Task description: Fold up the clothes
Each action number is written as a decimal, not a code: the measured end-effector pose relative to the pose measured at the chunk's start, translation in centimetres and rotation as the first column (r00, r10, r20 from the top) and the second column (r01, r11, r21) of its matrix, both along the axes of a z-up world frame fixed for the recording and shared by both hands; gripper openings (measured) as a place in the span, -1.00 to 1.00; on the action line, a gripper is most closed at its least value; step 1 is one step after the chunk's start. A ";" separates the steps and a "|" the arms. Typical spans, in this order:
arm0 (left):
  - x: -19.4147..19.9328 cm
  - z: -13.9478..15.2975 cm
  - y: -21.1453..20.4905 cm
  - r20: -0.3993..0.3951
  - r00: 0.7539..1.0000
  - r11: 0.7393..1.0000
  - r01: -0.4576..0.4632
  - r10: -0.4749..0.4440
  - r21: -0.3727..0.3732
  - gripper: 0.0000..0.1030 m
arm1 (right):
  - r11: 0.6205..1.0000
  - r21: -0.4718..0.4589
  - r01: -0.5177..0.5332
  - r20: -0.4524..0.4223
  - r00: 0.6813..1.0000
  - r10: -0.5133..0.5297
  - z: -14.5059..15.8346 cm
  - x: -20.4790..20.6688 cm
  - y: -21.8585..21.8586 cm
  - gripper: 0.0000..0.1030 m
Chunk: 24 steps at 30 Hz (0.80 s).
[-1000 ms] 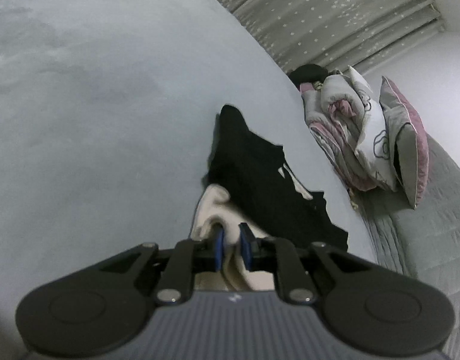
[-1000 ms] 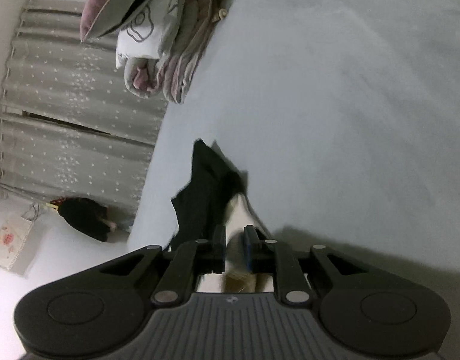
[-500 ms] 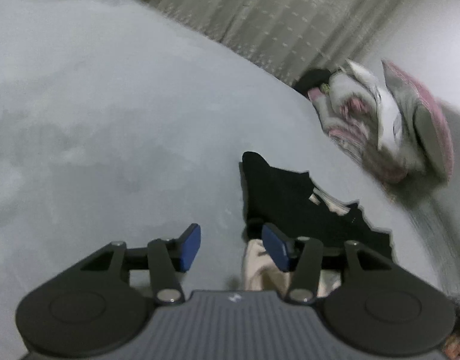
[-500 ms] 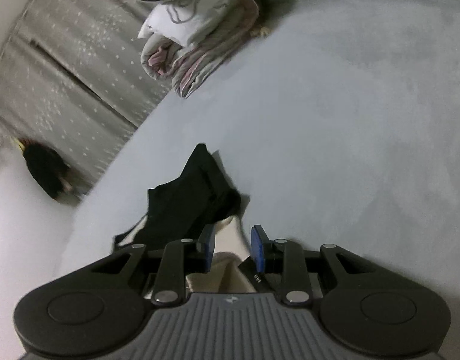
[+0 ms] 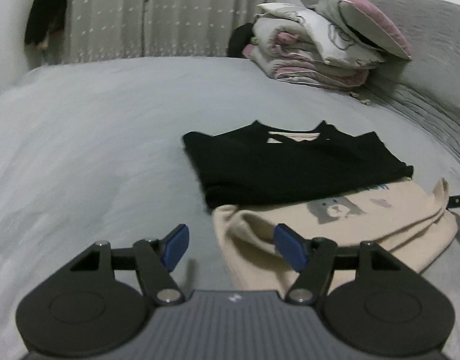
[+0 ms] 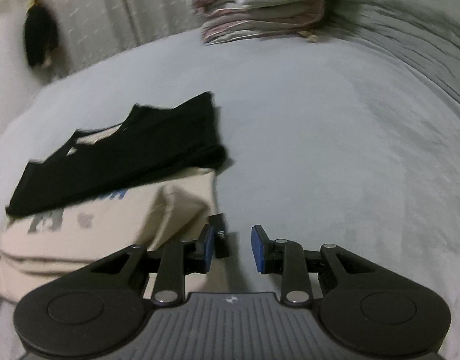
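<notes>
A folded cream shirt with a bear print (image 5: 335, 231) lies on the grey bed, with a folded black garment (image 5: 290, 168) resting on its far part. My left gripper (image 5: 233, 250) stands open just in front of the cream shirt's near left corner, holding nothing. In the right wrist view the cream shirt (image 6: 88, 237) and the black garment (image 6: 133, 147) lie to the left. My right gripper (image 6: 233, 249) is open beside the shirt's right edge, over bare sheet. A tip of the right gripper shows at the left wrist view's right edge.
The grey bed sheet (image 5: 88, 138) spreads wide to the left and far side. A stack of folded bedding and pillows (image 5: 326, 42) sits at the back right, before a grey quilted headboard (image 5: 434, 60). Dotted curtains (image 5: 157, 12) hang behind, with a dark object (image 5: 45, 15) on the wall.
Both grippers let go of the cream shirt, opened and drew back. The shirt, which hung between them with the black garment, now lies flat on the bed.
</notes>
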<state>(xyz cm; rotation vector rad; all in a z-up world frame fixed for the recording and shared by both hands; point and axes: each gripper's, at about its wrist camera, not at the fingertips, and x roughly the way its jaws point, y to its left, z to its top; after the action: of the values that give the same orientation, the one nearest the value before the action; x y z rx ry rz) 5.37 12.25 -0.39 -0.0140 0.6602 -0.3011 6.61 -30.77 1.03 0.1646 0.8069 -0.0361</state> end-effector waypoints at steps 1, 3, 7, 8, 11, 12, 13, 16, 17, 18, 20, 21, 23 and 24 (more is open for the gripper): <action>0.0 -0.1 -0.4 0.009 1.000 1.000 0.007 -0.007 -0.001 0.23 | 1.000 -0.007 -0.015 0.002 1.000 0.015 0.0 0.1 0.4 -0.45; 0.0 -0.2 -0.9 0.018 1.000 1.000 0.015 -0.015 -0.007 0.23 | 0.999 -0.011 -0.039 0.011 0.999 0.039 0.0 0.2 1.1 -0.43; 0.6 -1.0 -1.3 0.003 1.000 1.000 -0.015 0.015 -0.025 0.22 | 0.999 -0.020 -0.035 0.021 0.999 0.036 -0.3 0.8 1.9 -0.36; 0.9 -1.2 -1.2 -0.008 0.999 0.999 -0.041 0.041 -0.033 0.22 | 1.000 -0.009 -0.026 0.023 0.999 0.027 -0.4 1.0 1.9 -0.36; 1.7 -2.0 -0.7 -0.053 0.990 0.990 -0.136 0.134 -0.046 0.22 | 0.999 0.033 0.010 0.038 0.999 -0.011 -0.6 1.2 1.7 -0.36; 2.0 -2.3 -0.4 -0.070 0.982 0.983 -0.177 0.174 -0.041 0.21 | 0.999 0.046 0.025 0.045 0.999 -0.027 -0.7 1.3 1.6 -0.36; 2.1 -2.5 -0.1 -0.075 0.976 0.978 -0.206 0.203 -0.042 0.20 | 0.997 0.059 0.044 0.051 0.998 -0.047 -0.8 1.4 1.5 -0.35; 2.0 -2.1 1.0 -0.073 0.968 0.966 -0.245 0.239 -0.083 0.19 | 0.992 0.082 0.099 0.059 0.993 -0.104 -0.8 1.5 0.9 -0.34; 1.9 -2.0 1.3 -0.070 0.967 0.963 -0.251 0.245 -0.094 0.18 | 0.990 0.085 0.111 0.061 0.991 -0.116 -0.8 1.5 0.8 -0.33; 1.9 -1.8 1.6 -0.068 0.966 0.960 -0.257 0.250 -0.109 0.18 | 0.989 0.088 0.123 0.062 0.990 -0.128 -0.7 1.4 0.7 -0.32; 1.9 -1.6 2.3 -0.081 0.965 0.954 -0.261 0.251 -0.151 0.17 | 0.985 0.094 0.146 0.064 0.986 -0.153 -0.5 1.4 0.4 -0.28; 1.9 -1.5 2.7 -0.089 0.964 0.950 -0.262 0.250 -0.172 0.17 | 0.983 0.097 0.158 0.065 0.984 -0.165 -0.5 1.4 0.3 -0.25; 2.0 -1.6 3.0 -0.105 0.963 0.944 -0.263 0.247 -0.199 0.14 | 0.978 0.103 0.182 0.067 0.980 -0.189 -0.3 1.3 0.0 -0.24; 2.0 -1.6 3.1 -0.111 0.964 0.943 -0.261 0.243 -0.208 0.14 | 0.975 0.106 0.194 0.068 0.977 -0.202 -0.2 1.3 -0.1 -0.24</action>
<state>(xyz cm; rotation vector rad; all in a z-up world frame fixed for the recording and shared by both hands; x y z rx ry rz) 7.36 15.39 -1.96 -0.3241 0.6974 -0.1250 7.89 -30.86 0.80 0.3376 0.7119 -0.1772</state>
